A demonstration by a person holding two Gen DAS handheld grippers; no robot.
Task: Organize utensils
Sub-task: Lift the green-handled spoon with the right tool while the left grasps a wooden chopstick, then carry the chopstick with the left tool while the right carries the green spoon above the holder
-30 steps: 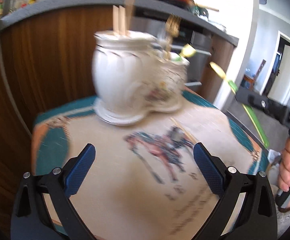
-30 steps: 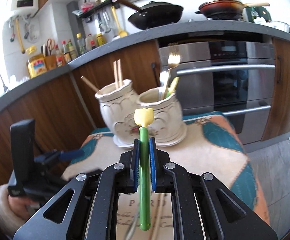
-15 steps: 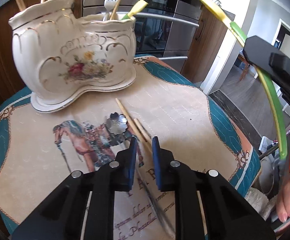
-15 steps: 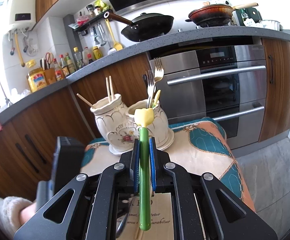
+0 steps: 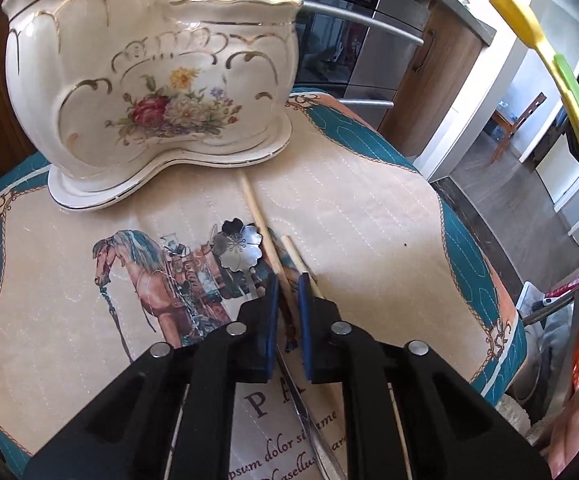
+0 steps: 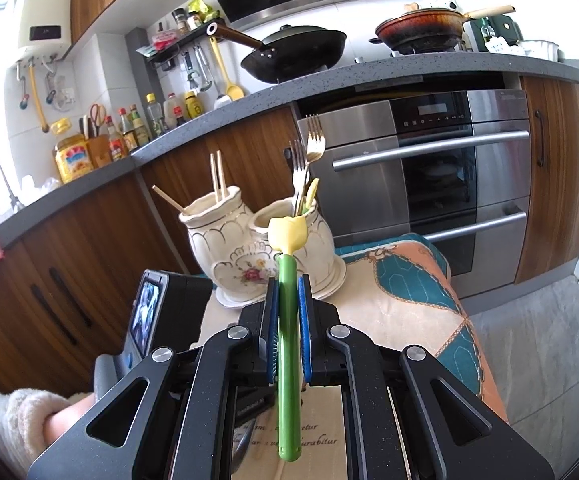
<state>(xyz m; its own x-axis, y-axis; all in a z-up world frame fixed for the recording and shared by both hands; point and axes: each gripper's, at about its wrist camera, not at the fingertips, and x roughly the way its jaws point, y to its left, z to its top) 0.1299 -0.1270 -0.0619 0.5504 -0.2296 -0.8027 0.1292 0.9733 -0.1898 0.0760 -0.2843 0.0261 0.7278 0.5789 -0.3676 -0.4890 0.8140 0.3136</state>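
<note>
On the left stands the white porcelain two-pot utensil holder with painted flowers (image 5: pixel 149 92), set on the quilted beige and teal cloth with a horse print (image 5: pixel 369 184) that covers the desk. Wooden chopsticks (image 6: pixel 216 174) rise from its left pot, and two metal forks (image 6: pixel 309 152) with a yellow-tipped utensil stand in its right pot.

In front of the holder, the left gripper (image 5: pixel 288 292) is low over the cloth, its blue-padded fingers nearly together around a pale wooden chopstick (image 5: pixel 259 224) that lies pointing toward the holder. A second wooden chopstick (image 5: pixel 299 258) lies just beside it, passing under the right-hand finger. A steel spoon with a flower-shaped bowl (image 5: pixel 238 245) lies touching the first chopstick on its left side, its handle running back beneath the fingers.

Further right, the right gripper (image 6: pixel 288 300) is held above the cloth, well apart from the holder, its fingers pinching a green-handled utensil with a yellow tulip-shaped end (image 6: pixel 289 320), which points toward the holder's right pot. Behind are a steel oven (image 6: pixel 449 168) and a black wok (image 6: pixel 297 50).
</note>
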